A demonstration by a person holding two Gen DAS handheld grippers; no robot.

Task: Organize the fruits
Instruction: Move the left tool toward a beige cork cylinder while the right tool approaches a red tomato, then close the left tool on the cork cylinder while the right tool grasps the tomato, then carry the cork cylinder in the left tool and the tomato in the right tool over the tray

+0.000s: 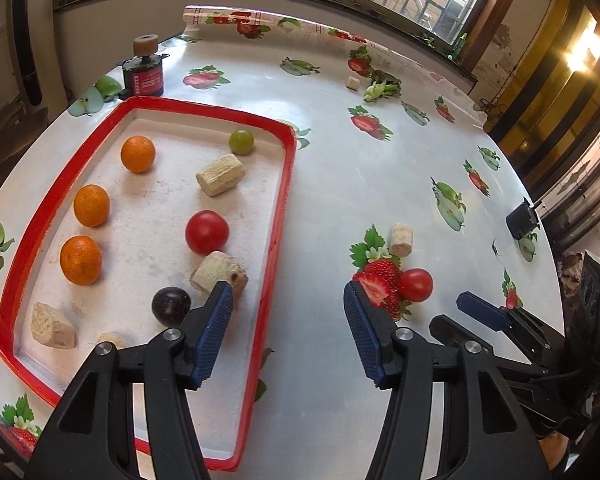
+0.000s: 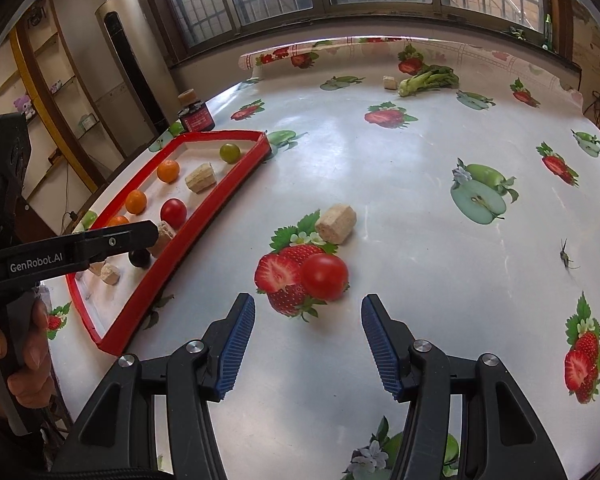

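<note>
A red-rimmed white tray [image 1: 285, 184] [image 2: 204, 208] holds three oranges [image 1: 138, 154], a red tomato [image 1: 207, 232], a green grape [image 1: 241, 142], a dark plum [image 1: 171, 306] and several beige cork-like chunks [image 1: 221, 175]. A second red tomato [image 2: 325, 277] [image 1: 415, 285] lies on the tablecloth right of the tray. My left gripper [image 1: 288, 316] is open and empty over the tray's right rim. My right gripper [image 2: 308, 332] is open and empty, just short of the loose tomato.
A beige chunk [image 2: 336, 224] lies just beyond the loose tomato. A leafy green vegetable [image 2: 428, 78] and another small chunk [image 2: 389, 82] lie at the far edge. A dark jar [image 1: 143, 76] stands behind the tray. A black object [image 1: 522, 220] sits at the table's right edge.
</note>
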